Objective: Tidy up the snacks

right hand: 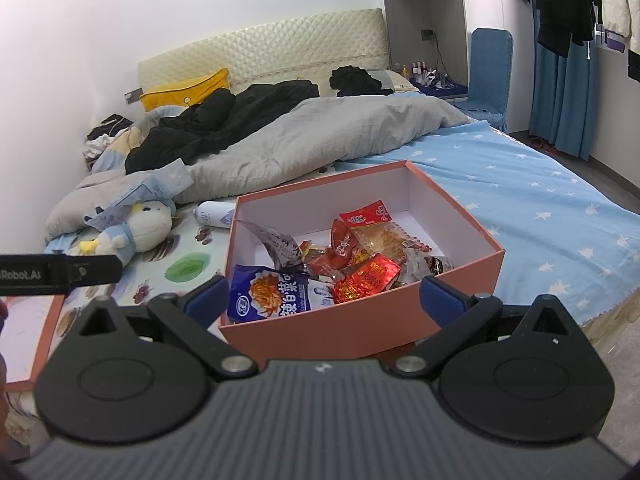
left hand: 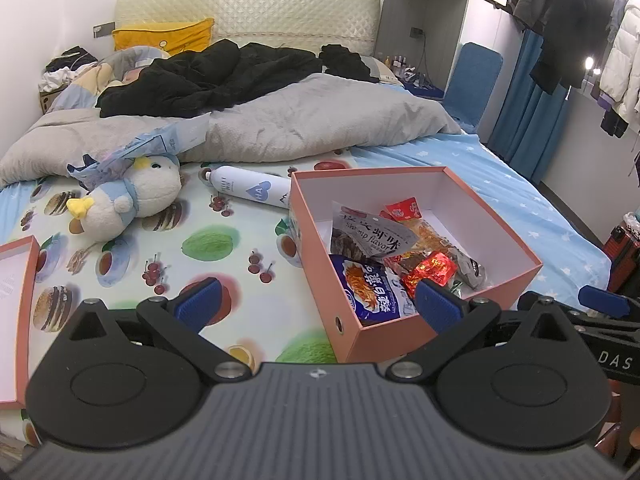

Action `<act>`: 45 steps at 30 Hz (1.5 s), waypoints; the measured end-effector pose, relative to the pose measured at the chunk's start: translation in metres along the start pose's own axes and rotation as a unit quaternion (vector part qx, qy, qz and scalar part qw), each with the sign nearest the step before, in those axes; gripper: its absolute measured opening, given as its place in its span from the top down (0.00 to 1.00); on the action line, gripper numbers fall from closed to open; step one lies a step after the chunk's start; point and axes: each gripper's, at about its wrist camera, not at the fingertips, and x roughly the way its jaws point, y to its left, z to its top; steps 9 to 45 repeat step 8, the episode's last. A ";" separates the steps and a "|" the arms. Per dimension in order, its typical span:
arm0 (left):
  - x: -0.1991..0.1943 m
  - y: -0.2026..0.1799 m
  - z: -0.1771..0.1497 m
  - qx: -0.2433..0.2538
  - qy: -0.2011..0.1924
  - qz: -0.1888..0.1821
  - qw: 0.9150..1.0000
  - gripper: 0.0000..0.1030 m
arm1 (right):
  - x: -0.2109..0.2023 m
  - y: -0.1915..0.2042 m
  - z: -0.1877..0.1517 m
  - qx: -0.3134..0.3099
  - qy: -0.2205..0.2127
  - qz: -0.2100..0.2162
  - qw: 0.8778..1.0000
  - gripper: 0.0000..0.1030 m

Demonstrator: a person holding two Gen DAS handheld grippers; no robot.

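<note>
An open pink box (left hand: 384, 338) (right hand: 320, 332) stands on the bed and holds several snack packs: a blue noodle bag (left hand: 370, 288) (right hand: 276, 294), a grey shrimp-flavour bag (left hand: 368, 236) (right hand: 276, 246), a shiny red pack (left hand: 430, 270) (right hand: 366, 280) and an orange cracker pack (left hand: 430, 236) (right hand: 388, 236). My left gripper (left hand: 316, 304) is open and empty, hovering at the box's near left corner. My right gripper (right hand: 322, 300) is open and empty, just before the box's near wall.
The box's pink lid (left hand: 24, 304) (right hand: 40, 336) lies at the left. A plush duck (left hand: 132, 200) (right hand: 136, 228), a white bottle (left hand: 252, 188) (right hand: 212, 214), a grey duvet (left hand: 300, 120) and black clothes (left hand: 208, 76) lie on the bed. A red suitcase (left hand: 622, 240) stands right.
</note>
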 end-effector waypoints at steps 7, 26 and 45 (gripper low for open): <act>0.000 0.000 0.000 -0.001 0.001 0.000 1.000 0.00 | 0.000 0.000 0.000 0.000 -0.001 0.000 1.000 0.00; 0.000 0.000 0.000 -0.001 0.000 0.000 1.000 0.00 | 0.000 0.000 0.000 0.000 -0.001 0.000 1.000 0.00; 0.000 0.000 0.000 -0.001 0.000 0.000 1.000 0.00 | 0.000 0.000 0.000 0.000 -0.001 0.000 1.000 0.00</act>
